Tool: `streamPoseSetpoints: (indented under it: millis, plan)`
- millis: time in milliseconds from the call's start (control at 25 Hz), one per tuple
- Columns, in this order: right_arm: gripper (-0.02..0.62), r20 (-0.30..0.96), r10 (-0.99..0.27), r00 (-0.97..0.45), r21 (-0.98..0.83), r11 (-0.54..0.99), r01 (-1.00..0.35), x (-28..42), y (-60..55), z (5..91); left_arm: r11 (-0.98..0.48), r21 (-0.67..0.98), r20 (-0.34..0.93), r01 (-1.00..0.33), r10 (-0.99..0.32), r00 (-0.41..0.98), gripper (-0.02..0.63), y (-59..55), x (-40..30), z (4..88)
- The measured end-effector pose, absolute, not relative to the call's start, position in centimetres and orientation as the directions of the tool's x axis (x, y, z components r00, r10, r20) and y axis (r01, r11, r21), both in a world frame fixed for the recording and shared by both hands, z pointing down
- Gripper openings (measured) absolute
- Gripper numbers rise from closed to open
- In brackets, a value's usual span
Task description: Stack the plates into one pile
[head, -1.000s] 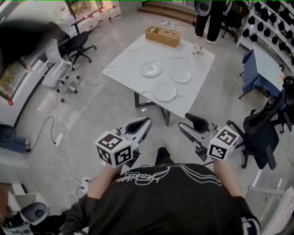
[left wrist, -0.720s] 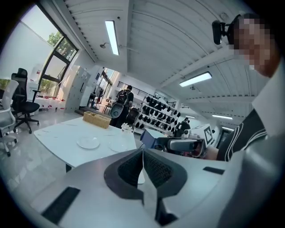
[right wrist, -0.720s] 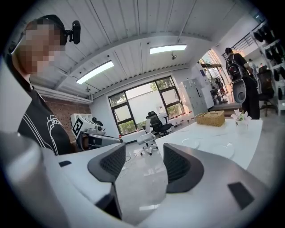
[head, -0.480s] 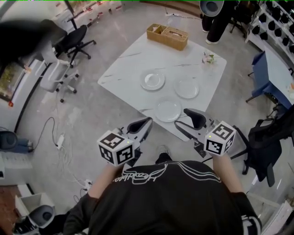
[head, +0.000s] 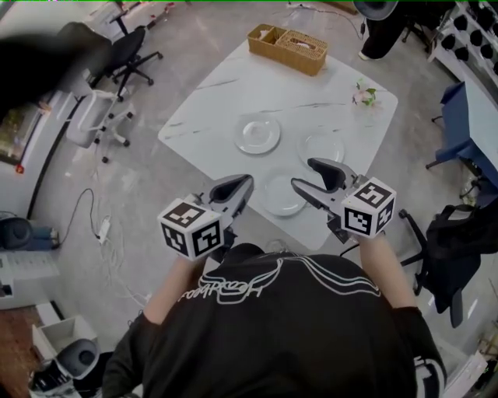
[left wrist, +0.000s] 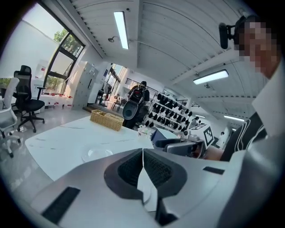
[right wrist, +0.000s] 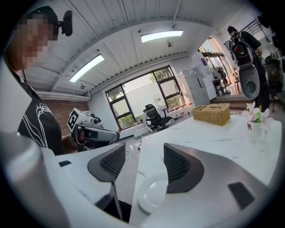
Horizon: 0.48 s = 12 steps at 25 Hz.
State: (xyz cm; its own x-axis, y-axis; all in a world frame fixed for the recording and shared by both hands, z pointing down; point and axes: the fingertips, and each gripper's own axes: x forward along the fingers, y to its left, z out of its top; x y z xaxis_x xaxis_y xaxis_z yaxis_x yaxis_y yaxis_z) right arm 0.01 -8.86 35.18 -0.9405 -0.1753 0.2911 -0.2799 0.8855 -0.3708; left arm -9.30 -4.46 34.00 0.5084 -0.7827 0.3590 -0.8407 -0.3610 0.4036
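Three clear glass plates lie apart on the white marble table (head: 233, 85): a left plate (head: 257, 134), a right plate (head: 320, 147) and a near plate (head: 282, 194) by the front edge. My left gripper (head: 241, 186) hovers just left of the near plate, its pads touching, shut on nothing (left wrist: 142, 153). My right gripper (head: 306, 177) hangs over the near plate's right side, jaws wide open and empty (right wrist: 144, 162). That near plate (right wrist: 151, 196) shows below the gap in the right gripper view. The left plate (left wrist: 98, 153) appears in the left gripper view.
A wicker basket (head: 288, 48) stands at the table's far edge, with a small flower vase (head: 364, 93) at the right corner. Office chairs (head: 128, 62) stand to the left and a dark chair (head: 459, 233) to the right. A person (head: 385, 23) stands beyond the table.
Both grippers have moved forward from over the floor to the table's near edge. The right jaws have opened wider. The plates lie where they were.
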Motion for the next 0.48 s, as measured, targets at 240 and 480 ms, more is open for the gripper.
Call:
streamPoseSetpoints:
  millis: [240,480]
  plan:
    - [0.268,0.358,-0.209,-0.910,-0.380,0.858,-0.346,-1.0,-12.0,38.0,-0.297,0.425,0.403,-0.855,-0.784,0.472,0.028,-7.0,-12.4,36.6]
    - [0.268,0.427,-0.215,-0.878,-0.404,0.824,-0.398,-2.7,-14.7,41.4,-0.281,0.359,0.479,-0.890,-0.763,0.434,0.028,-10.5,-15.7,39.9]
